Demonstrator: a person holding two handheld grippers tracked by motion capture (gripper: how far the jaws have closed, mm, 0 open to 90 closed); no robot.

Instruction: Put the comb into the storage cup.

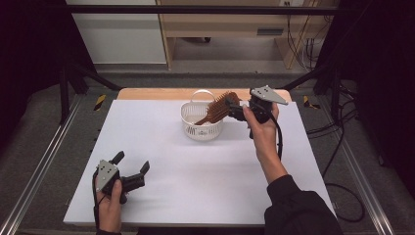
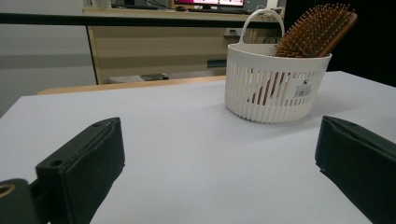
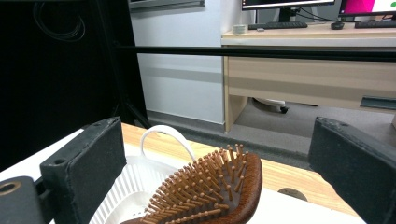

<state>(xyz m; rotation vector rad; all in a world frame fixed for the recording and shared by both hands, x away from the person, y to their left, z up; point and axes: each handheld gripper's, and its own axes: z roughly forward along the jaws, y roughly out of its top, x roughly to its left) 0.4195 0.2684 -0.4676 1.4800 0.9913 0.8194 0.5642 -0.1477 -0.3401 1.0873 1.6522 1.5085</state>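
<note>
A white slotted basket (image 1: 200,131) with a loop handle stands at the back middle of the white table (image 1: 195,171). A wooden hairbrush (image 1: 219,107) leans in it, handle down, its bristled head sticking out over the right rim. My right gripper (image 1: 234,106) hovers at that head, open. In the right gripper view the hairbrush (image 3: 210,191) lies between the wide-apart jaws of the right gripper (image 3: 219,137), touching neither, above the basket (image 3: 126,186). My left gripper (image 1: 132,162) rests open near the front left. Its own view shows the left gripper (image 2: 219,154) facing the basket (image 2: 271,88) and the hairbrush (image 2: 313,32).
A wooden strip (image 1: 147,94) edges the far side of the table. Metal frame rails (image 1: 44,166) run along both sides, and cables (image 1: 342,147) lie on the floor at the right. A desk (image 3: 308,60) stands beyond the table.
</note>
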